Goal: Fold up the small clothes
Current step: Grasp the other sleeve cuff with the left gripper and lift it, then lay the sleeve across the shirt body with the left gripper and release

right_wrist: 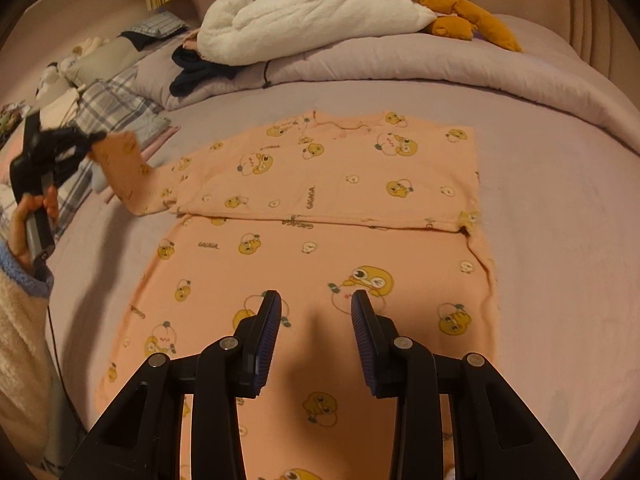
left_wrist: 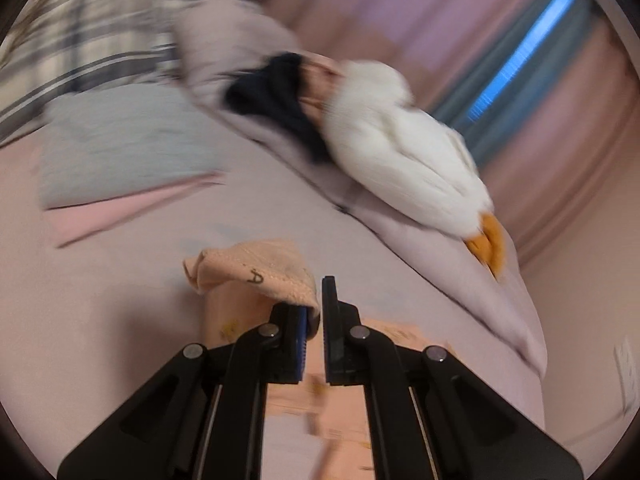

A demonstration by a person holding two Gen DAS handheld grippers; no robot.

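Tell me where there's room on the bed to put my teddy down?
Bare sheet shows right of the orange duck shirt, between it and the rolled quilt. A narrow strip lies between the shirt's top edge and the quilt. The left is crowded: plaid pillows, and the left gripper lifting a sleeve. The white plush duck fills the quilt top.

My left hand-held gripper (left_wrist: 320, 320) has its jaws nearly closed, pinching a bit of the peach sleeve (left_wrist: 256, 270), which bunches up over the left finger (left_wrist: 298, 340); there's a letter A printed on the hem. More of the peach fabric hangs blurry underneath. Past that is the pinkish bed sheet (left_wrist: 120, 300) and a rolled-up duvet (left_wrist: 460, 280) with a white plush duck (left_wrist: 404, 148) lying on it, orange feet (left_wrist: 488, 244) toward me. A dark garment (left_wrist: 276, 96) sits beside the duck. Whole view's pretty smeared.
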